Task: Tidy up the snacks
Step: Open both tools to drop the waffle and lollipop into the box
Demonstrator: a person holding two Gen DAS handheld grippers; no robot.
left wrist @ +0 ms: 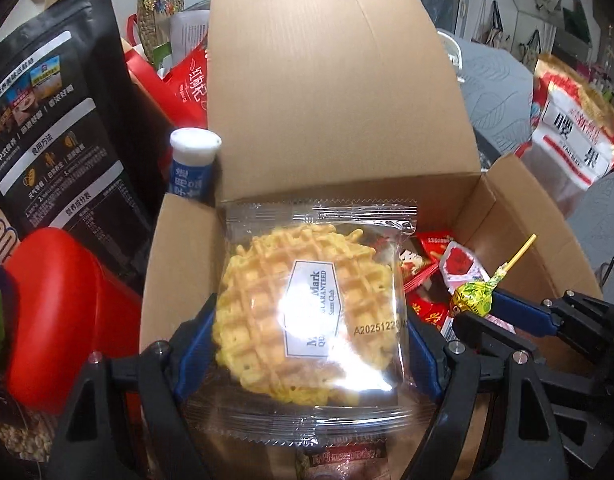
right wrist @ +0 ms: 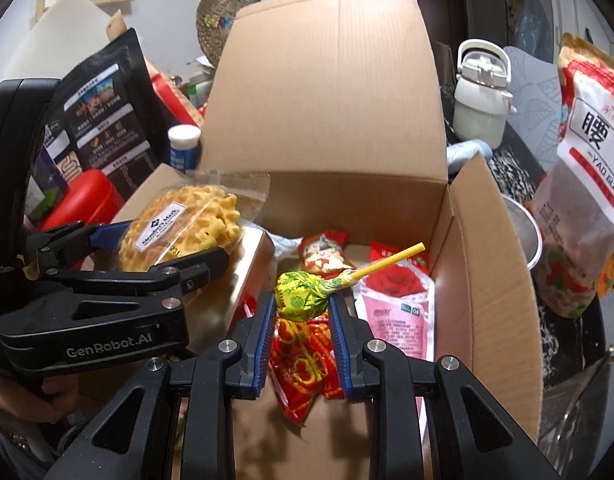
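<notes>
Waffle (left wrist: 307, 312), golden in clear wrap, fills the left claw (left wrist: 307, 344); right claw (right wrist: 303, 300) pinches a yellow-green lollipop (right wrist: 307, 290)

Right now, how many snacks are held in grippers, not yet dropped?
2. The waffle pack is clamped in the left gripper, and the lollipop is pinched in the right gripper. Both hang over the open cardboard box.

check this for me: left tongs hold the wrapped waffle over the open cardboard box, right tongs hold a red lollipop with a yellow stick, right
Not quite: the lollipop in the right tongs has a yellow and green wrapper, not red, as the right wrist view shows. The rest holds: the left tongs grip the wrapped waffle over the open cardboard box, and the stick is yellow.
</notes>
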